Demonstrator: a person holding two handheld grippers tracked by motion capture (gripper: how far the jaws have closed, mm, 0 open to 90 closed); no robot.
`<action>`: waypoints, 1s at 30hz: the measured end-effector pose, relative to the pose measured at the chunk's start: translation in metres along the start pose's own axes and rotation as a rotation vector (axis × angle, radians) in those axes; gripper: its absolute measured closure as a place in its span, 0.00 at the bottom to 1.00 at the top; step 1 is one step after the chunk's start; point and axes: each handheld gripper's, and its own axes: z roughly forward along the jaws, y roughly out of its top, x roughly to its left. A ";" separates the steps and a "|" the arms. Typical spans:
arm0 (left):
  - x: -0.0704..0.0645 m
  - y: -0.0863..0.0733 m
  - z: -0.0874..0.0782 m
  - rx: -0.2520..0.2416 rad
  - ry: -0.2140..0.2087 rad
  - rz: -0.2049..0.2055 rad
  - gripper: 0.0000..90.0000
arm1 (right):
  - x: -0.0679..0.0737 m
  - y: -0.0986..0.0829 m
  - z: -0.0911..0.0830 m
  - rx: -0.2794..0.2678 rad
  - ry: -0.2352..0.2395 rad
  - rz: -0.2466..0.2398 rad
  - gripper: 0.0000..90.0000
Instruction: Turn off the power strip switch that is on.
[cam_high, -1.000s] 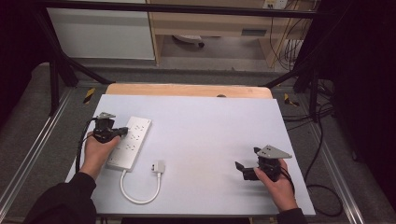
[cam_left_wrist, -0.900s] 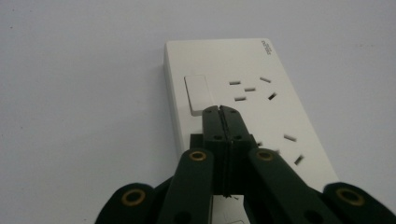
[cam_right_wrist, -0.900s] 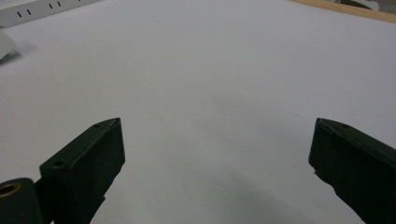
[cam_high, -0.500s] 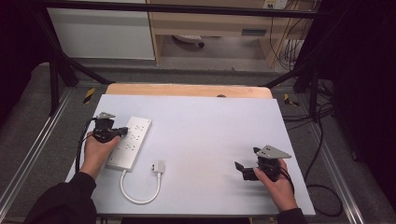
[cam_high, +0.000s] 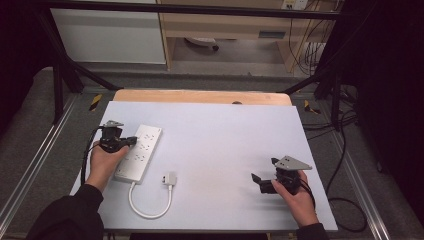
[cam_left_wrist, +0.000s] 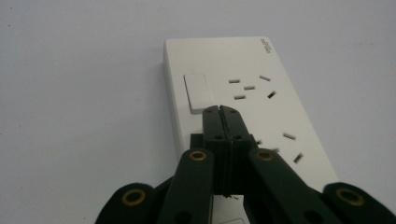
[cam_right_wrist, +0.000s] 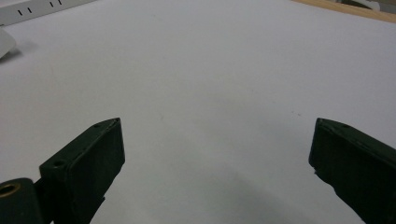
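A white power strip (cam_high: 140, 152) lies at the left of the pale table (cam_high: 225, 135), its short white cord looping to a white plug (cam_high: 168, 178) in front of it. My left gripper (cam_high: 131, 141) hovers over the strip's left edge, jaws shut with nothing between them. In the left gripper view the shut tips (cam_left_wrist: 220, 111) sit just at a white rocker switch (cam_left_wrist: 199, 92) on the strip (cam_left_wrist: 261, 116). My right gripper (cam_high: 259, 182) rests at the table's front right, jaws wide open over bare surface (cam_right_wrist: 215, 154).
A wooden strip (cam_high: 200, 96) borders the table's far edge. Metal rails run along both sides, and cables lie on the floor at the right. The strip's end (cam_right_wrist: 42, 8) and plug (cam_right_wrist: 5, 44) show far off in the right gripper view.
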 end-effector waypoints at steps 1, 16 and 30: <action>0.000 0.000 0.000 0.000 0.000 0.000 1.00 | 0.000 0.000 0.000 0.000 0.000 0.001 0.04; 0.001 0.001 0.000 0.008 -0.006 -0.001 1.00 | 0.000 0.000 0.000 0.001 0.001 0.000 0.04; 0.002 0.002 0.000 0.017 -0.015 -0.001 1.00 | 0.000 0.000 0.000 0.003 0.001 0.000 0.04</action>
